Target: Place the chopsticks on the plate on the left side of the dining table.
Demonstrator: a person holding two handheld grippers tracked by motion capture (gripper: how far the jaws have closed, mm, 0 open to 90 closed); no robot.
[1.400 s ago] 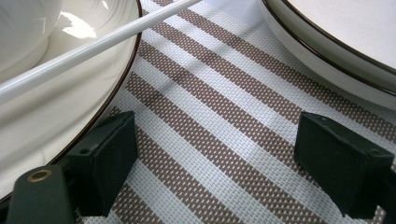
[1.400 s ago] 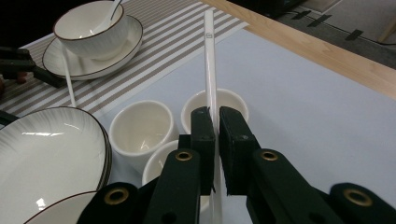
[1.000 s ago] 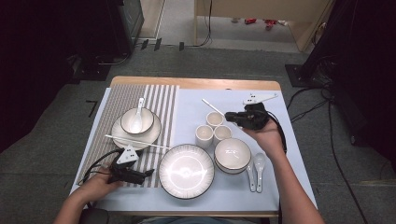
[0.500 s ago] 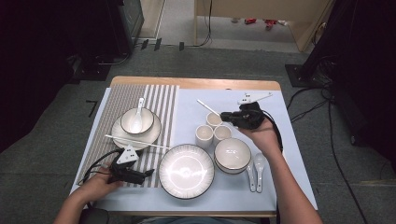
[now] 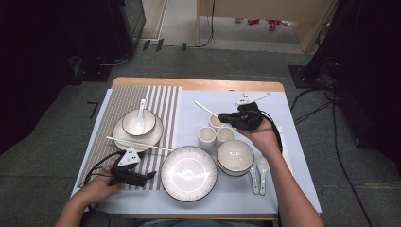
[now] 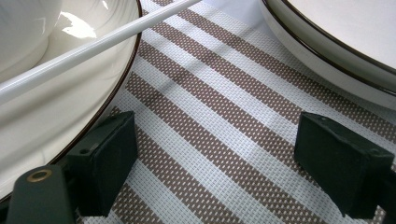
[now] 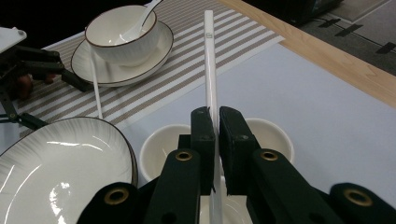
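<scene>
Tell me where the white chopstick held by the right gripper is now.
In the high view, the white chopstick is right of centre, clamped in the right gripper above the small cups, its free end pointing toward the striped mat.

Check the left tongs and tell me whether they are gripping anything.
No, the left tongs stand open over the striped placemat with nothing between their pads.

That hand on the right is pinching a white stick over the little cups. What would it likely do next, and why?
Probably carry the white chopstick leftwards to lie beside the other chopstick, which rests across the saucer on the striped mat. The right gripper has its jaws shut on it above the small cups, while the left gripper rests open on the mat.
</scene>
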